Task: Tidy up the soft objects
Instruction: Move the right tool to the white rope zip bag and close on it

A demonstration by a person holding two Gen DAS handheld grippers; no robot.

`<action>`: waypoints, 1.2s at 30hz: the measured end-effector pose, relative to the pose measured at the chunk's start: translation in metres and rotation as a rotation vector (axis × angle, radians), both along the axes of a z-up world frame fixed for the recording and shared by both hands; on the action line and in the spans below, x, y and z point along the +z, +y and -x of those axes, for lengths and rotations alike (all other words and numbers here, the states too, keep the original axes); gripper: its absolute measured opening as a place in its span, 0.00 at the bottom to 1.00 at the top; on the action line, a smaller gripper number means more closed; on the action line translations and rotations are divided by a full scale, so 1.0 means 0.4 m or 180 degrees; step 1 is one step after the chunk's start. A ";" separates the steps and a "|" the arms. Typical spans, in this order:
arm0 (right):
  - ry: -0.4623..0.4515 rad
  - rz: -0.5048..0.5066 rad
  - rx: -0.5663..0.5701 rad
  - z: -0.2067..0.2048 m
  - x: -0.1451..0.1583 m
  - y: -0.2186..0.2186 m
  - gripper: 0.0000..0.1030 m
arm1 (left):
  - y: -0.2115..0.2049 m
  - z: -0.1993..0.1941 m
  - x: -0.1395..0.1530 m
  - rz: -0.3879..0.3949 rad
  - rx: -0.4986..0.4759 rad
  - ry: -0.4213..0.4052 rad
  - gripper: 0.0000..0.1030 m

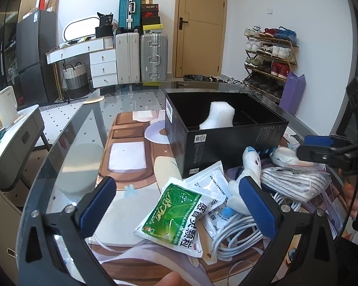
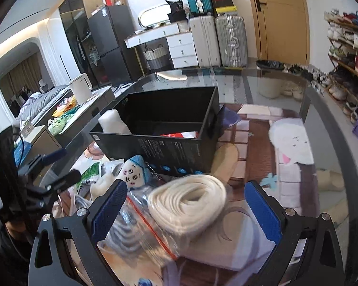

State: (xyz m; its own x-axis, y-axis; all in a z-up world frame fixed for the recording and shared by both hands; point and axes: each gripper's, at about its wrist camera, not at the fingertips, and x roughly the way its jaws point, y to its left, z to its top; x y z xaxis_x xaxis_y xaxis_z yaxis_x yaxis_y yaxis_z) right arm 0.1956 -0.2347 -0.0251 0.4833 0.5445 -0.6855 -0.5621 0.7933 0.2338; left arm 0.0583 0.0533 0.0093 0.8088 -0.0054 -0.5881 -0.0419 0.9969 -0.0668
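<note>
While both grippers gape empty near side of the black box (image 2: 169,128), the right gripper (image 2: 186,211) straddling the bagged rope coil (image 2: 188,197), its slippery bag may slide, nudging the plush toy (image 2: 134,170)

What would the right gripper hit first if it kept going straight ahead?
Probably the coil of white rope in its clear zip bag, lying between the open jaws of the right gripper. The black box sits behind it.

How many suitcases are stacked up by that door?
3. A teal suitcase sits on top of a white suitcase, and a silver suitcase stands right beside the white one. Others may be hidden behind them.
</note>
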 end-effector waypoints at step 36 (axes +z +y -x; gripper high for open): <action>0.0200 0.0475 -0.0200 -0.043 -0.091 -0.076 0.97 | 0.002 -0.010 -0.010 0.0002 -0.0015 0.0034 1.00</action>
